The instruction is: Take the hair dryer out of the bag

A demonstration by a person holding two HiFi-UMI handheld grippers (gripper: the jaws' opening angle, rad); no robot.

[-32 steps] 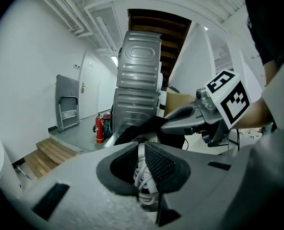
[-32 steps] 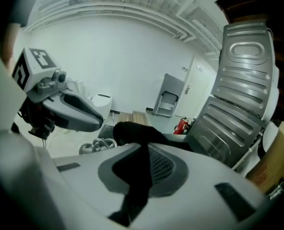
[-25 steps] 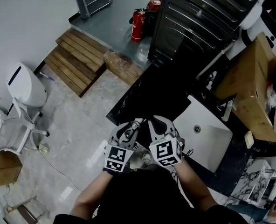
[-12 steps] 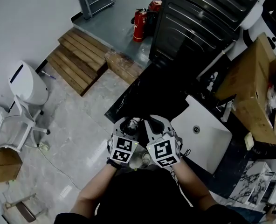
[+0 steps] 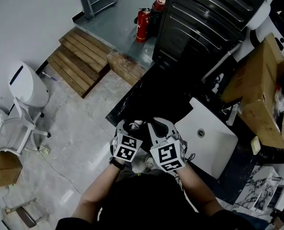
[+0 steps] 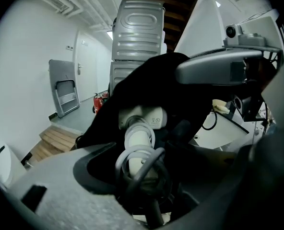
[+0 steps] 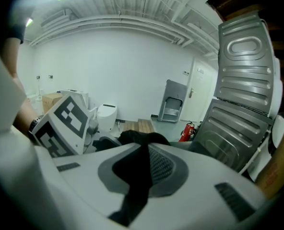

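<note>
While right tool [image 7: 141, 150] pinches black bag [image 6: 149, 73], hair dryer [image 6: 141, 123] half hidden inside

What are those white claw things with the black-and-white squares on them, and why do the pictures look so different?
A person holds a grabbing tool in each hand, and the patterned cubes are part of those tools. The picture from above comes from a camera on the person's head. It looks down at the left gripper and the right gripper by a dark counter with a white sink. The other two pictures come from little cameras riding on each tool, looking along its jaws. The right gripper is pinched shut on the black bag. The left gripper's jaws have just been opening. The white hair dryer, with its cord looped around it, sits between them inside the bag, not squeezed yet.
</note>
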